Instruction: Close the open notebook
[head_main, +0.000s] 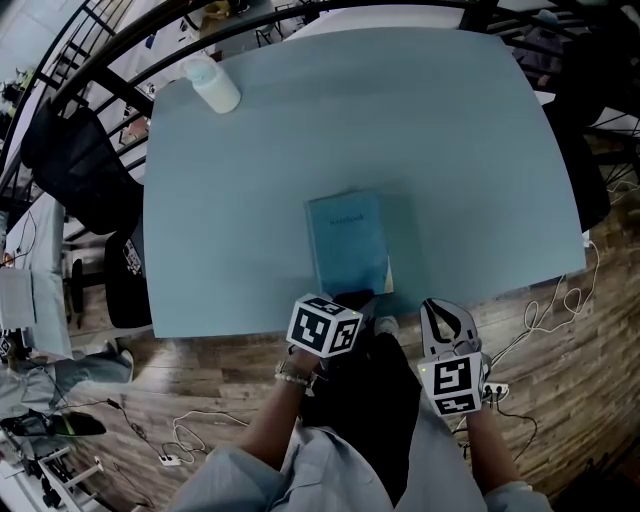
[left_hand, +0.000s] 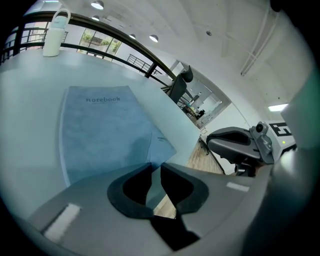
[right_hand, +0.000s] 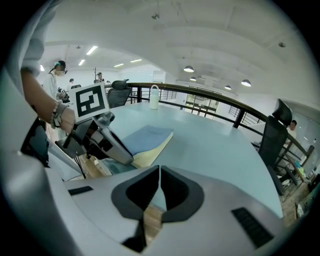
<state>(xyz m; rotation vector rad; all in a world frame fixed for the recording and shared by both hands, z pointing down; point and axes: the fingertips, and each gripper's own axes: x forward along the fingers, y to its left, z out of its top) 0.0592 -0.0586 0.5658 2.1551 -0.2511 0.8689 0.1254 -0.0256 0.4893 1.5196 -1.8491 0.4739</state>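
Note:
A light blue notebook (head_main: 347, 240) lies closed and flat on the teal table (head_main: 250, 150), near the front edge; its cover reads "notebook" (left_hand: 100, 130). In the right gripper view its cream page edges (right_hand: 145, 137) show. My left gripper (head_main: 352, 298) sits at the notebook's near edge with its jaws a narrow gap apart (left_hand: 156, 167), and nothing is pressed between them. My right gripper (head_main: 437, 308) hangs off the table's front edge, to the right of the notebook, with its jaws shut (right_hand: 159, 172) and nothing in them.
A white bottle (head_main: 212, 85) stands at the table's far left corner. A dark chair (head_main: 75, 165) is at the left side, and a black railing curves round the far side. Cables (head_main: 180, 440) lie on the wooden floor.

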